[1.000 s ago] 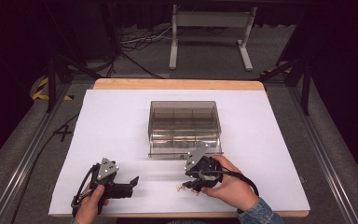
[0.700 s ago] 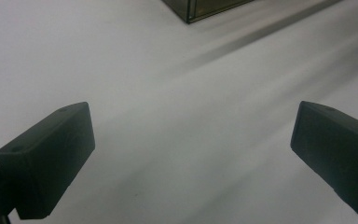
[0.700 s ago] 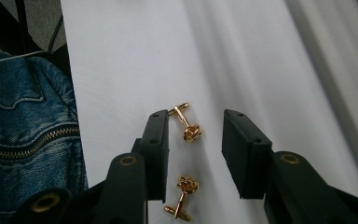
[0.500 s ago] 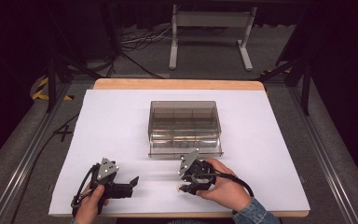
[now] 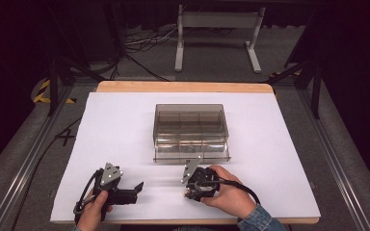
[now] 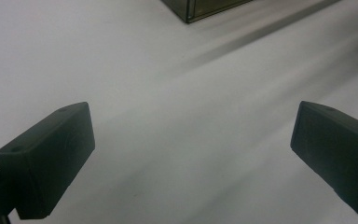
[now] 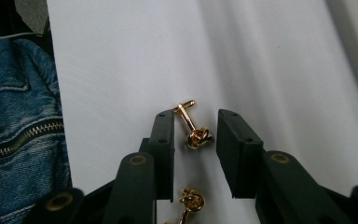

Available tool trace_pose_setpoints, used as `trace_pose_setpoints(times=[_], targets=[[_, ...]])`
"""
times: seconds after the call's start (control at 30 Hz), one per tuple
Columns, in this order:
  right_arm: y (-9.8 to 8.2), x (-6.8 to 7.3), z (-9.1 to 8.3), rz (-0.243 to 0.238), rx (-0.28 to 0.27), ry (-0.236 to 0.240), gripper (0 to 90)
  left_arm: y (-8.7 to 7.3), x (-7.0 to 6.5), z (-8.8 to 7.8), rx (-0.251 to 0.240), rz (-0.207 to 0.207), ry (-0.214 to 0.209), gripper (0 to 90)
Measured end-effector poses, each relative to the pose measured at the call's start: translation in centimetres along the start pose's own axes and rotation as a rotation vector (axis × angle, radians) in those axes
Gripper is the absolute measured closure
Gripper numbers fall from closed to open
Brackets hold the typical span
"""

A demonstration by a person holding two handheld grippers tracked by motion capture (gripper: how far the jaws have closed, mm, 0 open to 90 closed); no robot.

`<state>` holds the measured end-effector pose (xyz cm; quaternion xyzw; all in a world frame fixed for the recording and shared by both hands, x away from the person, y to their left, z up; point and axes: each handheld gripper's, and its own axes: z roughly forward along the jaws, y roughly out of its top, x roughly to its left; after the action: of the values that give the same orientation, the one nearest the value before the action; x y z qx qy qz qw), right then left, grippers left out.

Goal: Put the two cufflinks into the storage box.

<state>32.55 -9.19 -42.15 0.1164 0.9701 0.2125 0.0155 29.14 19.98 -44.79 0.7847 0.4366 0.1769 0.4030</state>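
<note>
Two gold knot cufflinks lie on the white sheet. One cufflink [image 7: 196,133] sits between the jaws of my right gripper [image 7: 195,135], its bar tip close against the left jaw and a gap beside the knot on each side. The jaws have just been closing around it and are still narrowly open. The second cufflink [image 7: 190,200] lies further back, under the gripper's body. In the high view my right gripper [image 5: 188,193] points down at the sheet near the front edge. My left gripper [image 5: 137,190] rests to its left, jaws wide open [image 6: 191,154] over bare sheet.
A smoky clear compartment box [image 5: 191,132] stands mid-table behind the right gripper; its corner [image 6: 205,5] shows in the left gripper view. The white sheet [image 5: 279,159] covers the wooden table. A denim sleeve [image 7: 18,116] lies by the front edge.
My right gripper has sunk a little toward the sheet and the front edge, and its jaws stand closer together. The left gripper has stayed put.
</note>
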Motion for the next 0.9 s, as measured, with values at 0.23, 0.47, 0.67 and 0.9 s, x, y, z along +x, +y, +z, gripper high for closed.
trace_pose_setpoints(times=[0.23,0.47,0.67,0.9], targets=[[0.1,0.0,0.0,-0.028,0.000,-0.021,76.2,0.0,0.0,0.0,0.000,0.000,0.000,0.4],[0.2,0.2,0.0,-0.026,0.009,-0.020,77.5,0.0,0.0,0.0,-0.001,0.000,0.001,0.4],[0.5,0.3,-0.5,-0.027,0.012,-0.012,77.6,0.0,0.0,0.0,0.000,-0.001,0.002,0.4],[0.9,0.4,-1.4,-0.021,0.016,-0.011,77.7,0.0,0.1,0.0,0.004,0.002,0.001,0.4]])
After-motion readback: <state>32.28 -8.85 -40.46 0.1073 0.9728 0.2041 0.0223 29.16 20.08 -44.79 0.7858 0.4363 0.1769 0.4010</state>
